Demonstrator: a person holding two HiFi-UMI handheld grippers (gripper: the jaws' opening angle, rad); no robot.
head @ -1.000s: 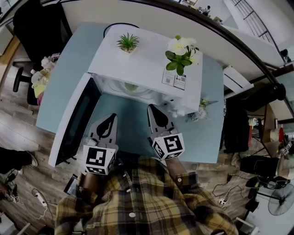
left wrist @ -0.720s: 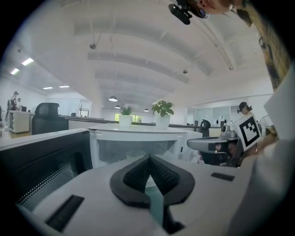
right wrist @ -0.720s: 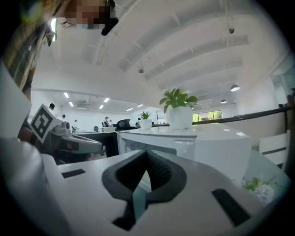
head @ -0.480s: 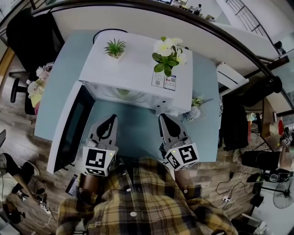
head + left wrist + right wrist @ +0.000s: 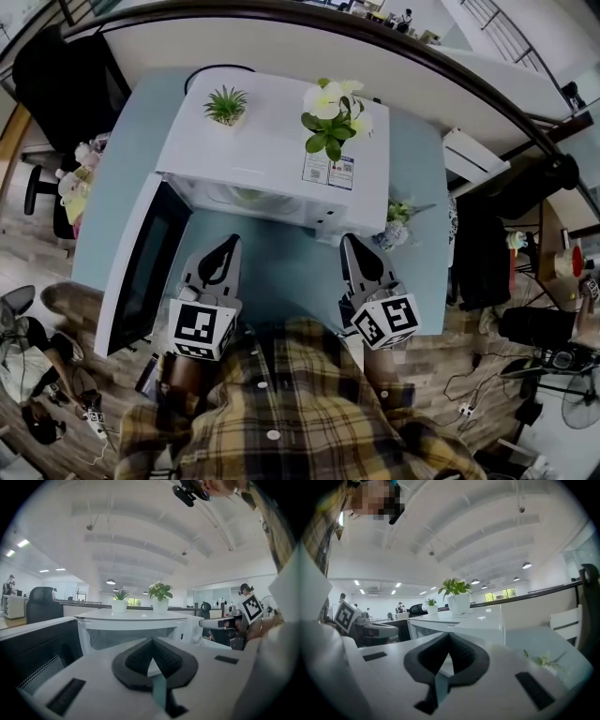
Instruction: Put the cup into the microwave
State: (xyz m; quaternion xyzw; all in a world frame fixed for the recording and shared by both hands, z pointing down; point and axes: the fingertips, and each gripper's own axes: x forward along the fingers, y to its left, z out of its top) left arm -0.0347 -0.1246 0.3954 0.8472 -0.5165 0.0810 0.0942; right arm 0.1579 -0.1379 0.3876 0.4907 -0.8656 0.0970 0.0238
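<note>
The white microwave (image 5: 272, 150) stands on the blue table (image 5: 281, 272) with its door (image 5: 141, 262) swung open to the left. Inside the cavity a pale greenish thing (image 5: 247, 195) shows, likely the cup; I cannot make out its shape. My left gripper (image 5: 225, 246) hovers in front of the opening, shut and empty. My right gripper (image 5: 354, 244) is off the microwave's front right corner, also shut with nothing in it. In the left gripper view the closed tips (image 5: 151, 640) point at the cavity (image 5: 117, 637). The right gripper view has its closed tips (image 5: 449, 635) aimed past the microwave (image 5: 454, 623).
A small green plant (image 5: 226, 105) and a white-flowered plant (image 5: 330, 111) stand on top of the microwave. A little flower sprig (image 5: 398, 225) lies on the table at the right. A black chair (image 5: 66, 66) stands beyond the table's left side.
My right gripper has drawn back from the microwave's opening and shifted right. The left gripper has hardly moved. Both stayed shut.
</note>
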